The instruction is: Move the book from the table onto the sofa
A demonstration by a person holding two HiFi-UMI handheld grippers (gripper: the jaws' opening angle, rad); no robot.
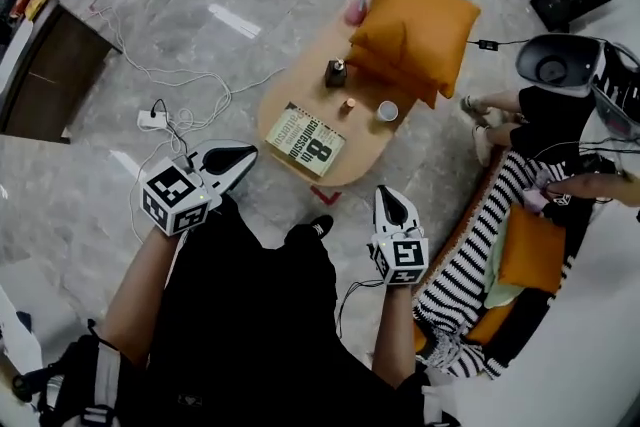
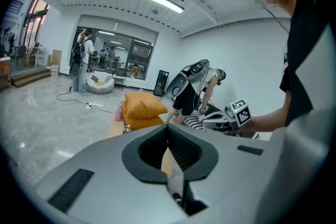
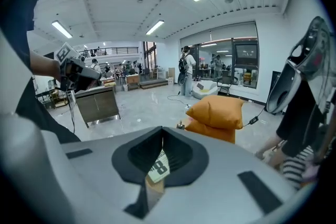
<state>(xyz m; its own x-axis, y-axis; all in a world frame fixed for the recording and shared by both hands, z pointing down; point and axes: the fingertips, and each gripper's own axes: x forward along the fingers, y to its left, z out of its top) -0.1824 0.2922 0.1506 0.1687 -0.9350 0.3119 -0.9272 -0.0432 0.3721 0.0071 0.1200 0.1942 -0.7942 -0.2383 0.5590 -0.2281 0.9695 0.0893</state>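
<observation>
The book [image 1: 305, 141] lies flat on the oval wooden coffee table [image 1: 295, 90], cover up, at the end of the table nearest the person holding the grippers. Nothing touches it. On the same table, a small white cup [image 1: 387, 111] and a small dark object [image 1: 336, 72] stand past the book. Two orange cushions [image 1: 415, 30] are stacked at the far end.

The left gripper [image 1: 236, 158] hangs in the air short of the table, to the left of the book, with its jaws pressed together and nothing between them. The right gripper [image 1: 391, 203] is also off the table, below its near right edge. Its jaws are closed and empty too. In the right gripper view, part of the book's cover shows through the gap behind the jaws, well beyond them.

The sofa [image 1: 470, 260] is on the right, draped in a black-and-white striped throw, with another orange cushion [image 1: 530, 250] on it and a person [image 1: 545, 120] sitting there. A white power strip [image 1: 152, 119] and cables lie on the grey floor to the left.
</observation>
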